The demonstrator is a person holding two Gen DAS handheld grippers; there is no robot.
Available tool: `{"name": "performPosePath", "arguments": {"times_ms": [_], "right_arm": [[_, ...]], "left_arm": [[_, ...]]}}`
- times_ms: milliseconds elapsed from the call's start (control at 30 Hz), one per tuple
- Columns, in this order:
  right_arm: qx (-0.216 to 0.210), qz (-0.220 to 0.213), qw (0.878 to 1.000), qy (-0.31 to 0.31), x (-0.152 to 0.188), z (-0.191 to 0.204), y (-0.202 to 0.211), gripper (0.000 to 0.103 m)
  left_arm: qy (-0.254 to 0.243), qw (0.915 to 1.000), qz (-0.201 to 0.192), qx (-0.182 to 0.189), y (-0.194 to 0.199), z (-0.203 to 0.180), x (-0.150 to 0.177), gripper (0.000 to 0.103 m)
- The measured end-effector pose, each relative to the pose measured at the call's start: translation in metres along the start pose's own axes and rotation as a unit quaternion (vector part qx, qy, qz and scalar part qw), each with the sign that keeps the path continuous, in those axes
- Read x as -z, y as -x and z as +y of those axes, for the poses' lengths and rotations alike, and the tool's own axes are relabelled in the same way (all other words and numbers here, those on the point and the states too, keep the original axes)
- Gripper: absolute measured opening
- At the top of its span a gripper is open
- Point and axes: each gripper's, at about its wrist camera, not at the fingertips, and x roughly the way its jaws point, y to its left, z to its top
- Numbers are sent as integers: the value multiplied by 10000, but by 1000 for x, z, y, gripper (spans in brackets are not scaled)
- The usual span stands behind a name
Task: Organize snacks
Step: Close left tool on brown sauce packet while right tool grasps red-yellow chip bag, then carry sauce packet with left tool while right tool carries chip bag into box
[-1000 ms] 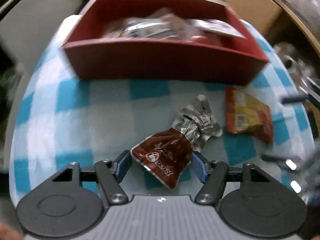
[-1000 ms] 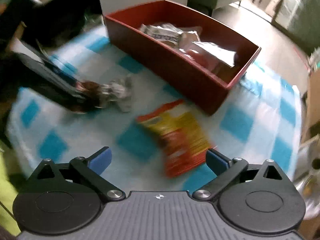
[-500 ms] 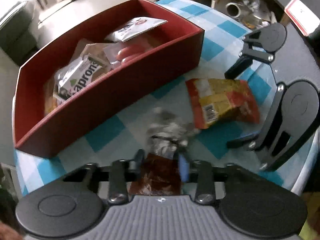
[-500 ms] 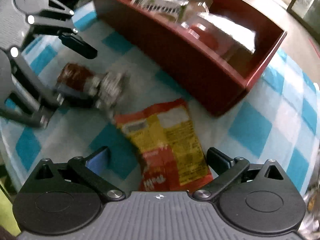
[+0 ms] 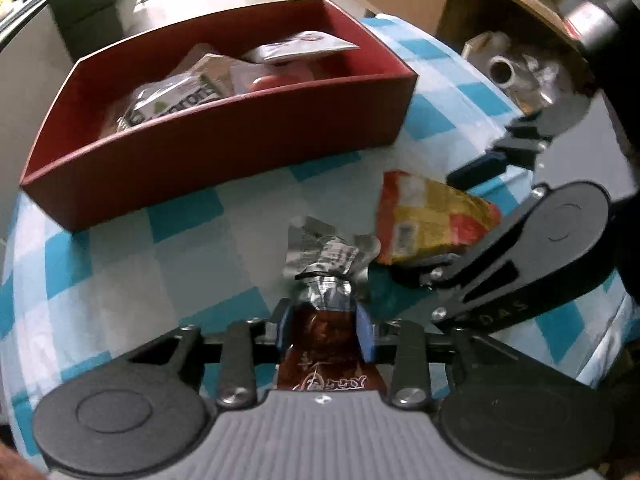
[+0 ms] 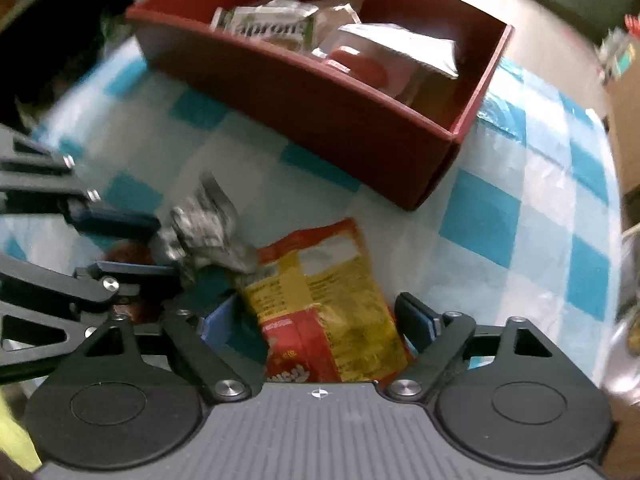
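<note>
Nearest our left gripper (image 5: 325, 330), we pinch the brown snack packet (image 5: 326, 364), though the jaws are easing apart. Beside it, our right gripper (image 6: 318, 322) is closing around the red-and-yellow snack bag (image 6: 320, 300) lying on the checked desk (image 5: 160, 272), pads not yet pressing. Beyond stands the red box (image 5: 224, 148) holding other snacks.
</note>
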Motion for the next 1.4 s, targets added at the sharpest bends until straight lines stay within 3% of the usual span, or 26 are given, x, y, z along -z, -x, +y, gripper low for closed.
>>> {"name": "performPosePath", "arguments": {"times_ms": [133, 233, 300, 367, 500, 533, 633, 767, 800, 867, 900, 967, 1000, 1133, 1233, 1400], "right_arm": [[-199, 198, 9996, 37, -4, -12, -3, 94], [-27, 320, 9992, 217, 0, -9, 5, 93], [-60, 369, 9993, -10, 4, -8, 7, 92], [-217, 330, 9991, -173, 12, -3, 13, 87], [-1065, 84, 9831, -1485, 26, -27, 27, 68], [-1156, 52, 9799, -1626, 28, -29, 27, 67], [-815, 63, 9862, -1440, 27, -18, 26, 63], [-894, 25, 9840, -1543, 32, -13, 25, 65], [-1101, -60, 9779, -1776, 35, -21, 26, 64], [-2144, -209, 9452, -2452, 44, -48, 23, 72], [-2223, -293, 9429, -2462, 46, -46, 23, 76], [-2336, -305, 9382, -2534, 46, -47, 17, 80], [-2388, -338, 9385, -2472, 43, -45, 18, 84], [-2378, -441, 9402, -2401, 35, -41, 25, 84], [-2471, -670, 9350, -2455, 30, -42, 38, 84], [-2397, -894, 9379, -2345, 11, -47, 60, 84]], "left_arm": [[125, 9999, 11, 68, 2, 2, 2, 29], [459, 9987, 27, 212, 1, 9, 1, 27], [1037, 9912, 103, 814, 4, 22, 2, 26], [1326, 9845, 61, 1146, 8, 28, 2, 26], [1372, 9823, -27, 1279, 19, 22, 2, 27], [1234, 9854, 6, 1171, 18, 16, 3, 26], [1473, 9822, 233, 1140, 2, 24, 13, 26], [1584, 9814, 104, 1077, 1, 25, 20, 25], [1659, 9802, 72, 1074, 0, 24, 20, 25], [1573, 9828, 5, 963, 0, 18, 20, 23], [1467, 9850, -20, 913, 1, 14, 20, 24], [1656, 9799, -8, 1108, 2, 14, 16, 23], [1702, 9784, 16, 1175, 3, 15, 14, 23], [1878, 9721, -55, 1404, 14, 22, 7, 23], [1802, 9732, -274, 1404, 30, 22, -1, 23], [1761, 9730, -563, 1381, 50, 31, -22, 23]]}}
